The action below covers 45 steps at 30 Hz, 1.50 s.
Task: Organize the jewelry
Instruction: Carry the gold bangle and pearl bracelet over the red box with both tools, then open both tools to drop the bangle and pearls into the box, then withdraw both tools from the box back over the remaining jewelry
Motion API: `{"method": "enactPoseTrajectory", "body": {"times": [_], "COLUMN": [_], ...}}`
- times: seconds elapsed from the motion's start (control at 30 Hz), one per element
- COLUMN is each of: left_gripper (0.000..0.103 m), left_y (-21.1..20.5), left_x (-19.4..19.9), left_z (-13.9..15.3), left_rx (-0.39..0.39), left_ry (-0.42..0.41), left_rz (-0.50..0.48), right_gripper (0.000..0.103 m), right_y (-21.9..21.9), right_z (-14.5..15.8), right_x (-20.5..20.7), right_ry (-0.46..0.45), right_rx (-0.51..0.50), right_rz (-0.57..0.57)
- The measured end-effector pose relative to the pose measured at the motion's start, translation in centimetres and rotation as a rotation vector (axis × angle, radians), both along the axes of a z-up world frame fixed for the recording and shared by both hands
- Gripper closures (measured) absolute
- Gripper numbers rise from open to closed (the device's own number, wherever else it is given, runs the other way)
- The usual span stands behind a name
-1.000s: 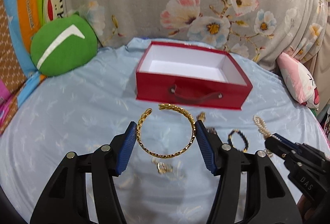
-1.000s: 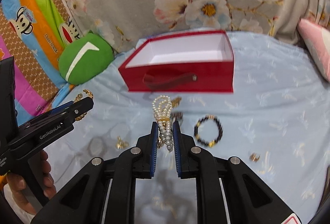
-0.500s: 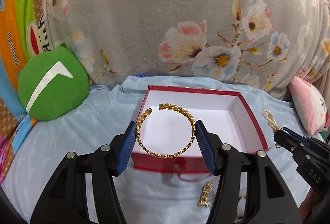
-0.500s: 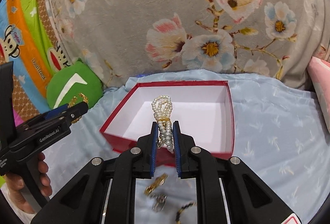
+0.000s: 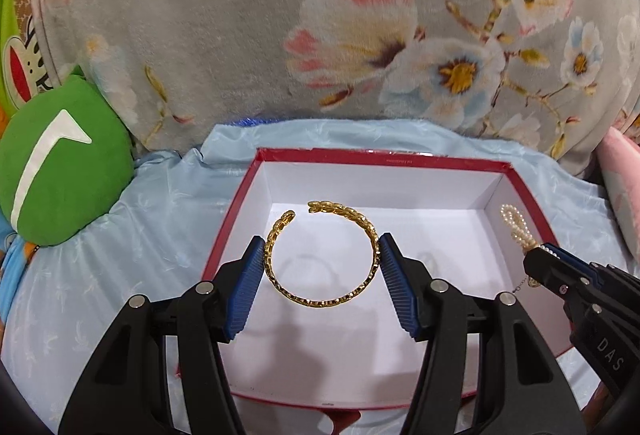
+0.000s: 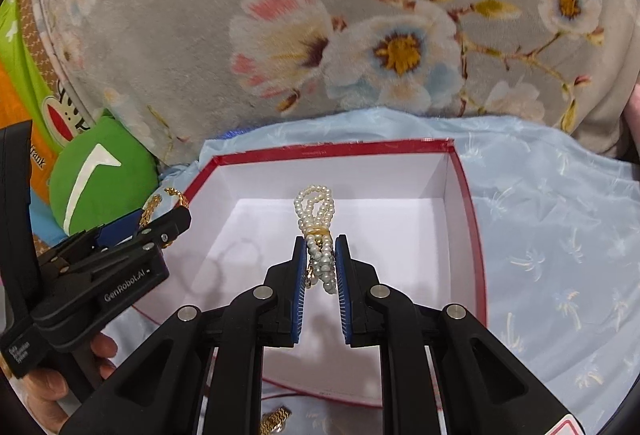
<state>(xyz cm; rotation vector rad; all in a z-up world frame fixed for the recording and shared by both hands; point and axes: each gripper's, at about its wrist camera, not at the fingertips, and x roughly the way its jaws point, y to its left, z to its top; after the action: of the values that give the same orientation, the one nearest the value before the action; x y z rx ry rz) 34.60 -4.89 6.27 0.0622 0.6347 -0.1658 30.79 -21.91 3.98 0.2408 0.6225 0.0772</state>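
- Green cushion sitting at the left edge of the bed, on the blue sheet, against the floral blanket.
- Left gripper clamping the gold bangle across its width, a blue pad pressing each side; bangle hanging above the left half of the red box, not touching the floor of the box.
- Bangle looking like an open cuff of leaf-like chain links, gap facing the far wall of the box; rigid, keeping its round shape.
- Box floor showing white and bare apart from shadows, so nothing is lying in it yet.
- Right gripper nearly closed, pinching a pearl bracelet above the right half of the box; several pearl strands looped, gold band at the middle, loop sticking out past the tips.
- Progress: early by my read — two pieces over the box, both waiting for release.
- Gold piece lying on the sheet by the box's near edge, needing pickup.
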Motion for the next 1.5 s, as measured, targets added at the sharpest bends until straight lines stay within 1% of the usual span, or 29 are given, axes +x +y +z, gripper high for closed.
{"method": "enactPoseTrajectory", "body": {"times": [0.17,0.27,0.33,0.37,0.4,0.43,0.47,0.53,0.67,0.77,0.8,0.87,0.97,1.0,1.03,1.1,1.17,1.4,1.43,1.5], "left_gripper": [0.047,0.046,0.041,0.031,0.024,0.024,0.024,0.023,0.023,0.023,0.023,0.023,0.024,0.024,0.024,0.024,0.024,0.024,0.024,0.024], "left_y": [0.0,-0.1,-0.2,-0.2,-0.2,-0.1,-0.1,-0.1,-0.1,0.0,0.0,0.3,0.8,1.0,1.1,0.8,0.2,-2.3,-2.3,-2.2], "left_x": [1.3,1.8,2.1,2.2,2.3,2.4,2.4,2.6,2.8,3.3,3.6,4.0,4.9,4.9,4.7,4.3,3.8,1.1,0.9,0.7], "left_z": [-1.3,-1.8,-2.2,-2.3,-2.4,-2.5,-2.6,-2.8,-3.1,-3.5,-3.6,-3.6,-4.2,-4.3,-4.4,-4.4,-4.4,-4.5,-4.4,-4.4], "left_rx": [0.003,0.006,0.025,0.031,0.038,0.04,0.042,0.051,0.073,0.075,0.074,0.054,0.013,-0.001,-0.004,0.016,0.033,0.137,0.144,0.129], "left_ry": [0.017,0.018,0.02,0.018,0.018,0.016,0.015,0.017,0.008,0.01,0.019,0.039,0.135,0.154,0.153,0.137,0.131,0.065,0.054,0.055], "left_rz": [0.011,0.014,0.031,0.036,0.045,0.049,0.051,0.056,0.068,0.068,0.066,0.064,0.055,0.055,0.057,0.059,0.041,-0.024,-0.018,-0.011], "right_gripper": [0.09,0.089,0.088,0.085,0.083,0.08,0.077,0.075,0.075,0.075,0.075,0.073,0.073,0.073,0.073,0.073,0.073,0.071,0.07,0.067], "right_y": [-0.6,-0.5,-0.3,-0.3,-0.3,-0.4,-0.5,-0.7,-1.1,-1.4,-1.4,-1.2,-1.0,-1.1,-1.2,-1.7,-2.2,-3.2,-3.2,-3.2], "right_z": [-1.2,-1.8,-2.1,-2.2,-2.3,-2.4,-2.5,-2.7,-3.4,-4.0,-3.9,-3.9,-3.9,-3.9,-3.9,-3.9,-4.0,-4.0,-4.0,-4.0], "right_x": [1.6,2.2,2.5,2.5,2.7,2.7,2.9,3.1,3.5,3.7,3.7,3.7,3.7,3.6,3.5,3.3,3.2,2.4,2.4,2.2], "right_ry": [0.018,0.025,0.026,0.026,0.028,0.028,0.028,0.03,0.046,0.058,0.053,0.053,0.055,0.052,0.05,0.051,0.051,0.047,0.048,0.053], "right_rx": [0.009,-0.001,-0.014,-0.019,-0.023,-0.022,-0.023,-0.029,-0.037,-0.039,-0.033,-0.059,-0.081,-0.09,-0.094,-0.089,-0.09,-0.108,-0.108,-0.103], "right_rz": [-0.018,-0.012,-0.015,-0.017,-0.019,-0.023,-0.026,-0.034,-0.046,-0.052,-0.048,-0.053,-0.058,-0.061,-0.064,-0.072,-0.084,-0.117,-0.118,-0.118]}}
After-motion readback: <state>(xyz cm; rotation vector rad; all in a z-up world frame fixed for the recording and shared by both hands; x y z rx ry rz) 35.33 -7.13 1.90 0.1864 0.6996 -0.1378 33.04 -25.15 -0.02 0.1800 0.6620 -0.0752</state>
